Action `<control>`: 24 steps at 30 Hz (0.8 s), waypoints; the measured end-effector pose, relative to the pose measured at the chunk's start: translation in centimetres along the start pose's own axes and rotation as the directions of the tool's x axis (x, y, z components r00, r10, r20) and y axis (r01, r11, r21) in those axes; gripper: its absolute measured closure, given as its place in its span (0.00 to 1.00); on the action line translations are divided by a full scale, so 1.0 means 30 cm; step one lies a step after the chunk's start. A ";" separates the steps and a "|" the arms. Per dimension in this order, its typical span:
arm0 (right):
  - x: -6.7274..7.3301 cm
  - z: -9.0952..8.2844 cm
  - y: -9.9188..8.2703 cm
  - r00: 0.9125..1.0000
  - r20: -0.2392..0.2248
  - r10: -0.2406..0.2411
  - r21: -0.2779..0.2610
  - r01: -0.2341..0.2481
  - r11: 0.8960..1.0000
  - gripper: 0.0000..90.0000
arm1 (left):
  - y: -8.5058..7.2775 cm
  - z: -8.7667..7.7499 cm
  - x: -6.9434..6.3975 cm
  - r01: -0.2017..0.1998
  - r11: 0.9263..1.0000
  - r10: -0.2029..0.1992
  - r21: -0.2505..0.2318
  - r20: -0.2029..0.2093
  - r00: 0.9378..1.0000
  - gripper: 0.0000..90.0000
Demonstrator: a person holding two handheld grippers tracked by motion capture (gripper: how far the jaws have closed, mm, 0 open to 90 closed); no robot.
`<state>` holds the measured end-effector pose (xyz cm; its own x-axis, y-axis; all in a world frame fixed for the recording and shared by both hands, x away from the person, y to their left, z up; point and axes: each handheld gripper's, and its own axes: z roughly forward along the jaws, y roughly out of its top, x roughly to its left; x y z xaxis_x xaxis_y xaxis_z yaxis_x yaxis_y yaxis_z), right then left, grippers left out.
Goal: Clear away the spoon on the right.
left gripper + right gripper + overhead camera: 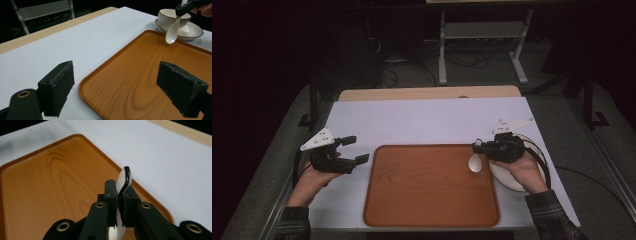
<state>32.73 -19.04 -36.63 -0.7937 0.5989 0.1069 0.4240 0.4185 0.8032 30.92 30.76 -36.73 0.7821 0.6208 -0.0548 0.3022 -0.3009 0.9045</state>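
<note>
Two grippers work over one tabletop. We judge the white ceramic spoon [475, 162], pinched only by its handle in the right gripper [482, 148] above the wooden tray's [431, 215] right edge, could pivot or slip and drop. The left gripper [355, 149], jaws spread wide, holds nothing near the tray's left edge.

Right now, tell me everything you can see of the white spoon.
The white spoon looks like glossy ceramic, a short soup-spoon shape with a rounded bowl. The right gripper has its jaws shut on the handle, so the spoon hangs bowl-down in the air over the right edge of the wooden tray, touching nothing else. Behind it stand a bowl and a plate.
</note>
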 end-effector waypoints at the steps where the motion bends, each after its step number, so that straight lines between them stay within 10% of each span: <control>1: 0.002 0.006 -0.001 1.000 -0.002 -0.003 0.006 0.003 1.000 0.94 | 0.000 0.000 0.000 0.001 1.000 -0.001 0.000 0.000 1.000 0.16; 24: 0.053 0.122 0.015 0.997 -0.063 -0.041 0.030 0.043 0.999 0.94 | 0.000 0.000 -0.001 -0.002 1.000 0.002 0.001 0.001 1.000 0.16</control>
<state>33.25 -15.40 -38.25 -0.8362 0.5371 0.1106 0.4024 0.4641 0.7891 30.90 30.75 -36.73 0.7834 0.6192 -0.0534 0.3010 -0.3028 0.9043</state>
